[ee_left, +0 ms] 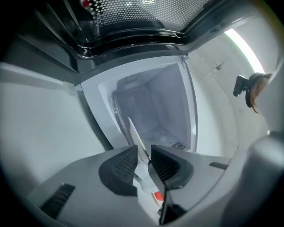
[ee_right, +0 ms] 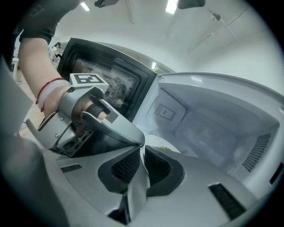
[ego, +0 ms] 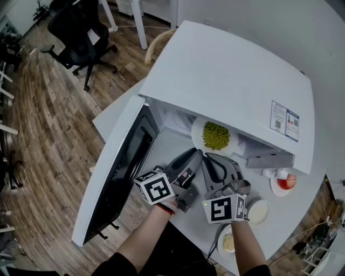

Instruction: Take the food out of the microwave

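I see my right gripper [ee_right: 142, 149] pinching the plate's [ee_right: 160, 142] near rim inside the open microwave [ee_right: 208, 128], left gripper [ee_right: 133, 133] just left.

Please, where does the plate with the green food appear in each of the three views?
Head view: the plate lies right of centre, inside the microwave.
Left gripper view: plate edge-on, low centre, rim between the left tongs.
Right gripper view: plate at centre, mostly hidden behind the right tongs.
Shared landmark: the open microwave door.
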A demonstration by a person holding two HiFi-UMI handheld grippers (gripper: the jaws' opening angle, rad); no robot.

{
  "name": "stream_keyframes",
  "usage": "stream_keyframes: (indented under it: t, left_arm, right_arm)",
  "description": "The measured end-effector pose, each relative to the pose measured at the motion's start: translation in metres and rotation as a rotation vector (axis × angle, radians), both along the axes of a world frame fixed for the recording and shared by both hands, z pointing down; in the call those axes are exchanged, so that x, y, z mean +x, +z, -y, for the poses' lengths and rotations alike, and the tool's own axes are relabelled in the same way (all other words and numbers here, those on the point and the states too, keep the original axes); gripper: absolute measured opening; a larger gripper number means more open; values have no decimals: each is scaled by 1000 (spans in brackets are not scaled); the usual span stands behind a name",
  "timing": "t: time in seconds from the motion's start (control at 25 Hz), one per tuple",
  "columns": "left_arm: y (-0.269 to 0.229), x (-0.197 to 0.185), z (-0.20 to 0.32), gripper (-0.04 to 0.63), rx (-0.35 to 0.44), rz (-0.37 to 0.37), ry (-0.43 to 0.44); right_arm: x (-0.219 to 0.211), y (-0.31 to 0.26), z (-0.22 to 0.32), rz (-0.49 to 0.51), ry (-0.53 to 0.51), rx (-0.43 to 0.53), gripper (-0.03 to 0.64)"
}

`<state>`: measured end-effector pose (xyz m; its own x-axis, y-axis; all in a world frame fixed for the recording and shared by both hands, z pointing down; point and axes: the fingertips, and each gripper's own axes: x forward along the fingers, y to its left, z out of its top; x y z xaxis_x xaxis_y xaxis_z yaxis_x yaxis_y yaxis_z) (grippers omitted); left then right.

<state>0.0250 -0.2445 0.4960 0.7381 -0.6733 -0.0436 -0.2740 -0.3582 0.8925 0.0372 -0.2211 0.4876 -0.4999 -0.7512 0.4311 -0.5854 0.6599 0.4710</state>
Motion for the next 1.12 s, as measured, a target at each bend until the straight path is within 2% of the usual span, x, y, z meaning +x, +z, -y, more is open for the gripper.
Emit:
stream_keyframes:
  t: [0.24,0.6,0.76,0.92,1.12]
  left_arm:
    - [0,1,-2,86,-20,-55,2]
    - [2,0,-3,86,-36,-91,-3]
    - [2,0,-5,68,-38,-80,-4]
    - [11,2,-9,60,-86,-109,-15]
    - [14,1,-12,57,-116,-117,-24]
  right_arm:
    - [-3,0,-7,5,-30,-3,52]
    - [-6,-2,-16,34,-62,-9,52]
    - [-6,1,-16,50,-29,-20,55]
    - [-2,-1,-16,157,69,-62,55]
    - [14,-4,-18,390,251,-147,55]
